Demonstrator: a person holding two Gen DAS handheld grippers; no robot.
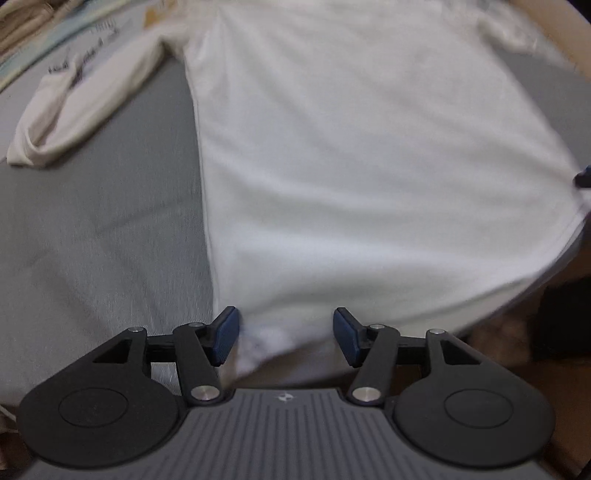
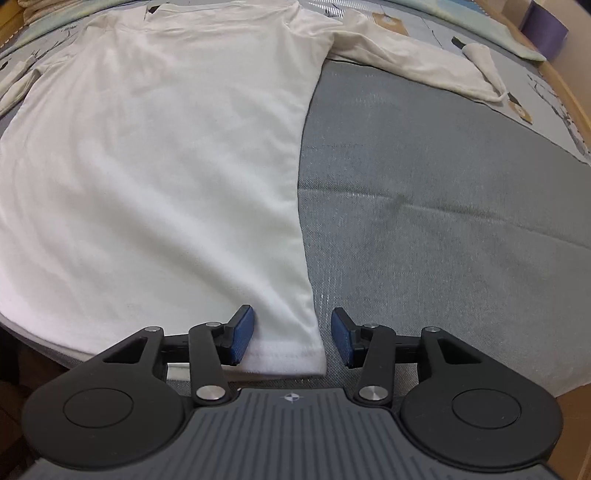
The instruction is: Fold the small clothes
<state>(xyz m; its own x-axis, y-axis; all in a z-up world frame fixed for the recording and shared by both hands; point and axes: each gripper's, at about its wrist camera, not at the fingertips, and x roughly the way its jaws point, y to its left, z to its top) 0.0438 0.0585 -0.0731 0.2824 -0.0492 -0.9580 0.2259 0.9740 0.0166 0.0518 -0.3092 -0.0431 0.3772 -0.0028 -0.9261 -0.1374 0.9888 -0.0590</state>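
A white long-sleeved shirt (image 1: 351, 155) lies spread flat on a grey mattress (image 1: 99, 240), its hem toward me. My left gripper (image 1: 286, 336) is open, with the shirt's near left hem corner (image 1: 258, 343) between its blue pads (image 1: 225, 336). My right gripper (image 2: 291, 338) is open, with the near right hem corner (image 2: 295, 354) of the shirt (image 2: 155, 166) between its pads (image 2: 242, 334). One sleeve (image 1: 77, 107) lies out to the left, the other sleeve (image 2: 424, 62) out to the right. The left view is blurred.
The grey mattress (image 2: 443, 221) stretches to the right of the shirt. A patterned cloth (image 2: 491, 29) lies along the far edge, with a purple roll (image 2: 545, 26) beyond it. A wooden bed frame (image 2: 569, 96) runs down the right. The mattress edge is just below both grippers.
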